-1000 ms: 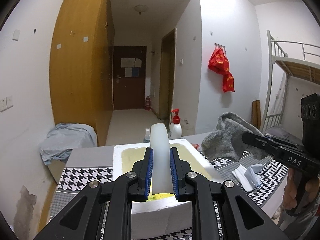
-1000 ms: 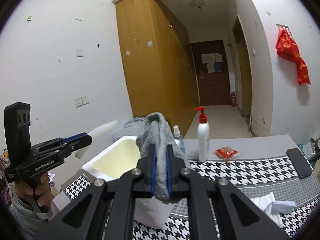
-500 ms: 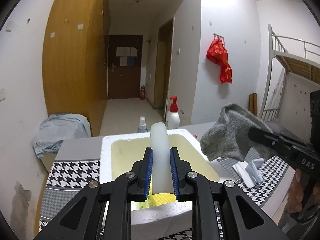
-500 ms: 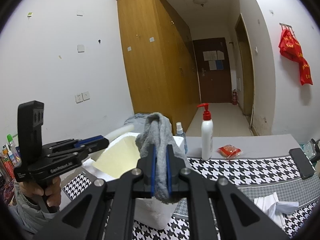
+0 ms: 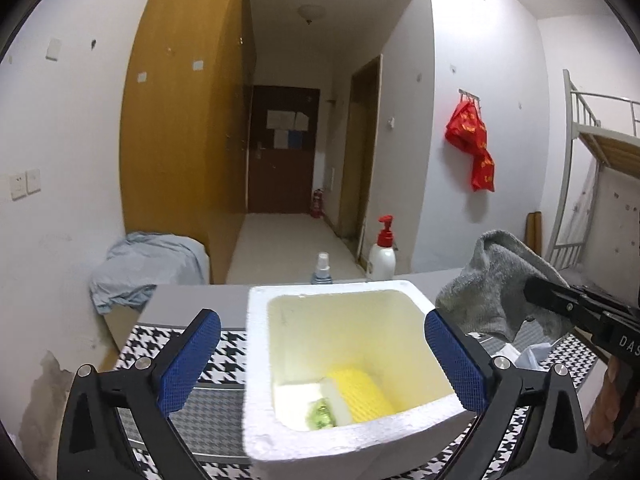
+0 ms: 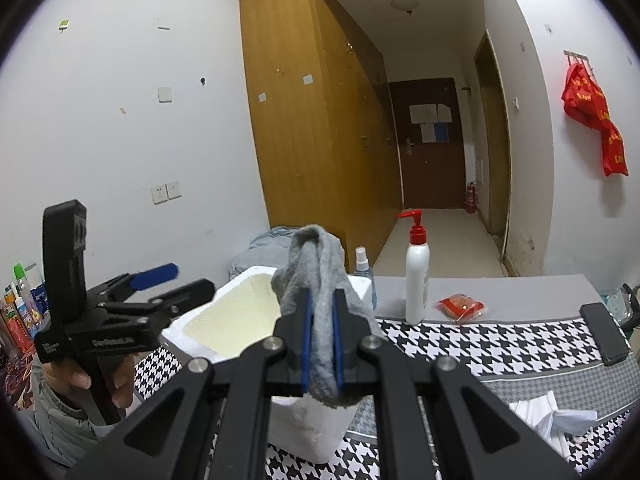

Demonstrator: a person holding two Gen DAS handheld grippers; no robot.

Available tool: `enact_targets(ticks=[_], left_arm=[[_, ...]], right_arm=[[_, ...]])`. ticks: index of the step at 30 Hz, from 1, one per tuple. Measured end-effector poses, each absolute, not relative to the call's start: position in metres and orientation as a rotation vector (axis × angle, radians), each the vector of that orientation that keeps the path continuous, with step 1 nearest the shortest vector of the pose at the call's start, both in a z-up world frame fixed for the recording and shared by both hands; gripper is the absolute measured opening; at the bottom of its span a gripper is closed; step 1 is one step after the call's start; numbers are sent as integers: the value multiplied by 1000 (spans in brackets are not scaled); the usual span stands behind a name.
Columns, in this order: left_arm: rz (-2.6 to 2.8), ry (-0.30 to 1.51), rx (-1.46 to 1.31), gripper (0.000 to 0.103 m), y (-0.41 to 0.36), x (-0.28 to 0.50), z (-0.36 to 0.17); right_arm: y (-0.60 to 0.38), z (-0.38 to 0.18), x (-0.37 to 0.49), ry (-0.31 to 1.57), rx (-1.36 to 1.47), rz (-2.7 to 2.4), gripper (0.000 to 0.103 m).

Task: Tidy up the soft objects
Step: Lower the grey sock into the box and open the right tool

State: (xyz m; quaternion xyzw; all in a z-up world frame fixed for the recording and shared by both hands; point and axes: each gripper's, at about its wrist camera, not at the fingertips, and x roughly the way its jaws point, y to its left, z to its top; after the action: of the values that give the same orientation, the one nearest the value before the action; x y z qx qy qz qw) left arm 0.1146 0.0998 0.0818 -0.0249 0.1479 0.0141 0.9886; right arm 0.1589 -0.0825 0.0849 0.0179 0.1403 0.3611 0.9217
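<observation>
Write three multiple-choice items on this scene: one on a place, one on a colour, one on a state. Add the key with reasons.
1. Where does the yellow sponge lie?
A. inside the white foam box
B. on the checked cloth
C. on the floor

2. What colour is the pump on the lotion bottle?
A. blue
B. red
C. green

3. How is the right gripper?
A. wide open
B. shut on the grey towel
C. shut on nothing

Key: 1 A, it rests on the box floor; 2 B, the pump head is red; 3 B, towel pinched between blue pads.
</observation>
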Motion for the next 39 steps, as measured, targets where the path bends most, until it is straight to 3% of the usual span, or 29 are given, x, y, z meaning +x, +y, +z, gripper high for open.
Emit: enact_targets(ticks=[39], left_arm=[[207,238,-69,102,146,66,85]], right_arm=[[-9,85,180,355,-25,841,12]])
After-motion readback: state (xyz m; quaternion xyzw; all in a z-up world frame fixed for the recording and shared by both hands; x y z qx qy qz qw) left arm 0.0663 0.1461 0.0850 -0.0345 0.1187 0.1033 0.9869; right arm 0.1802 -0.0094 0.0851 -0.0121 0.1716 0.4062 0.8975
